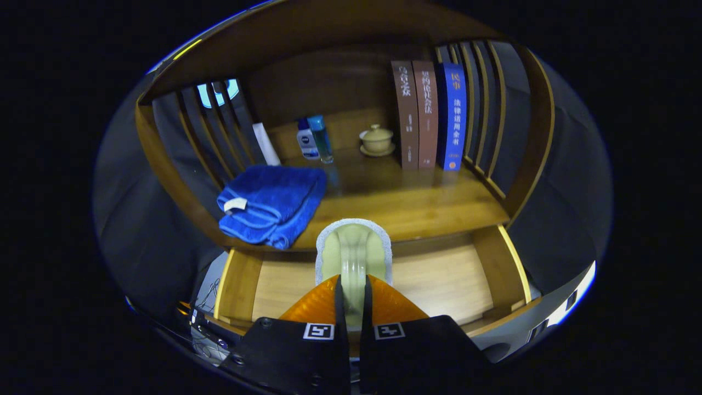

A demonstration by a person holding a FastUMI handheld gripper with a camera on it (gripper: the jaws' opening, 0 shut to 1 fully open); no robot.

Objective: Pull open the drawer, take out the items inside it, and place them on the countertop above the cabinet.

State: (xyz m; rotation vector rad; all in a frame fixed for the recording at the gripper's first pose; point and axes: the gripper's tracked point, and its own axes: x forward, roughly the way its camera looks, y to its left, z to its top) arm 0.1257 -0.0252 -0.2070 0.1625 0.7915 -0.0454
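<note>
The worktop (384, 203) is bare through its middle and front right, wide enough to pass. A folded blue towel (271, 203) takes the front left; bottles (313, 140), a lidded cup (376, 140) and upright books (430, 115) line the back. The open drawer (439, 280) has bare floor either side of the pale item (354, 258) pinched in the tool (351, 299).

Setting: home-style wooden cabinet staged inside a dark booth.
Slatted wooden cabinet (351, 104); countertop (406, 203) carries three upright books (430, 115), a lidded teacup on a saucer (377, 140), two toiletry bottles (314, 139) and a folded blue towel (271, 204); open drawer (439, 280) below; black cloth wall behind.
</note>
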